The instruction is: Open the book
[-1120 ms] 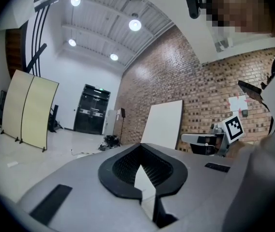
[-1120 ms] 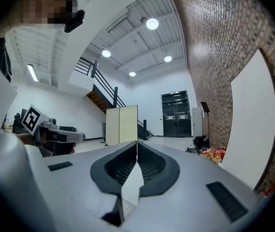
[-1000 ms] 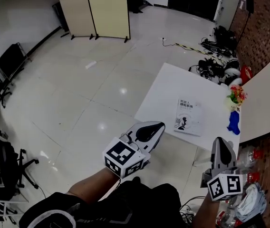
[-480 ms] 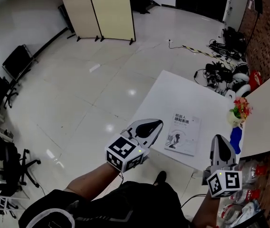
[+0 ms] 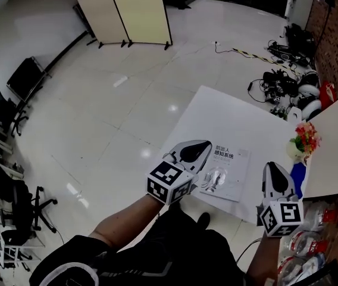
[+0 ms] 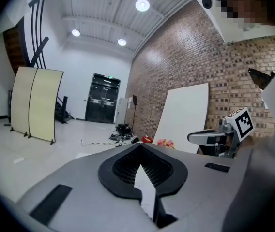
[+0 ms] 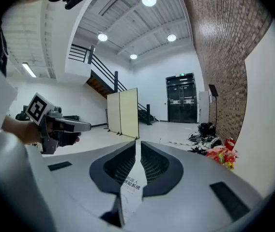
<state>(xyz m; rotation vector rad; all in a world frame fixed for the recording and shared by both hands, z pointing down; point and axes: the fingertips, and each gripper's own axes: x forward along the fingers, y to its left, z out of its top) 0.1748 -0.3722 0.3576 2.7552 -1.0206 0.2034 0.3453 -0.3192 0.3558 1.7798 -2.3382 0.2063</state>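
A closed book with a white printed cover lies near the front edge of the white table. In the head view my left gripper hovers at the book's left edge, jaws together and empty. My right gripper hangs to the right of the book, near the table's right front corner, shut with nothing held. In the right gripper view the book's cover shows through the slit under the right gripper. Only bare white table shows under the left gripper in its own view.
A small bunch of flowers and a blue object stand at the table's right edge, by a white board leaning on the brick wall. Cables and gear lie on the floor beyond. A folding screen stands far back.
Both grippers have travelled forward and slightly down toward the table. The book now lies just beside the left gripper's tip, and the right gripper has drawn level with the table's corner.
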